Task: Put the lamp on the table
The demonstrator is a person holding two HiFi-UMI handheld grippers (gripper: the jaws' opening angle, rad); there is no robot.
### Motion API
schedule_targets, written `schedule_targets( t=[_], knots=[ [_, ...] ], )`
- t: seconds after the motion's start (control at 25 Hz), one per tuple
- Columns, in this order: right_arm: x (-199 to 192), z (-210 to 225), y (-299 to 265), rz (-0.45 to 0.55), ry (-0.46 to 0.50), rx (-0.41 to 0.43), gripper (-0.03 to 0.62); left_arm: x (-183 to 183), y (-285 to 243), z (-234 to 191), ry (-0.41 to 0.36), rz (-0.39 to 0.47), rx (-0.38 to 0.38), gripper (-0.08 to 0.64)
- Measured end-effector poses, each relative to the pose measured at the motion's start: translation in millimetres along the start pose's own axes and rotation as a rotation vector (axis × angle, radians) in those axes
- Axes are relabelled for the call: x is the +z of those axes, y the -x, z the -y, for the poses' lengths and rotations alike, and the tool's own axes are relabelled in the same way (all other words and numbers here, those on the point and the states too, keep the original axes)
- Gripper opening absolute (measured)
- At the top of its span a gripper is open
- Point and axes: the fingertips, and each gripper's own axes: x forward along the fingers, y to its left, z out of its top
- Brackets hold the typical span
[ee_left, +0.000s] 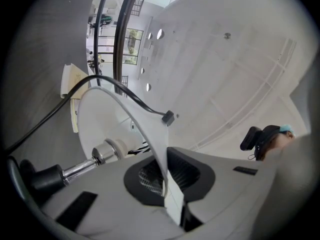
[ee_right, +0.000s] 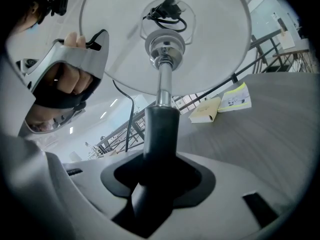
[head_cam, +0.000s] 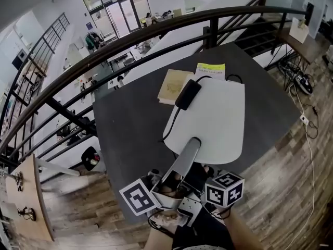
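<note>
Lamp (head_cam: pixel 213 119) isn't down yet. It hangs tilted over the dark desk (head_cam: pixel 130 129), shade pointing to 12 o'clock, both tools down at 6. The left tool (ee_left: pixel 169 186) is pinched shut on the thin shade rim (ee_left: pixel 150 134), and the right tool (ee_right: pixel 152 184) is clamped around the black sleeve (ee_right: pixel 160 129) on the stem.

My worry is that rim grip: thin and slick, so it could slide out and the lamp would swing. The loose cable (head_cam: pixel 171 121) and its adapter (head_cam: pixel 187 94) ride on the shade and could drop and snag. The books (head_cam: pixel 174 85) at 12 could also get in the way.
</note>
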Motion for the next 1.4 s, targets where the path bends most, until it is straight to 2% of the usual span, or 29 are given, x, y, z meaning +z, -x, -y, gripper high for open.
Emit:
schedule_targets(
  t=[0.4, 0.8, 1.4],
  knots=[
    [9, 41, -7, 0.009, 0.004, -0.018, 0.181, -5, -23, -29, 0.006, -0.02, 0.026, 0.018],
    [6, 68, -20, 0.009, 0.013, -0.037, 0.181, -4, -29, -56, 0.033, -0.047, 0.018, 0.02],
    [1, 93, -65, -0.004, 0.056, -0.059, 0.181, 26, -18, -96, 0.065, -0.03, 0.018, 0.023]
  ],
)
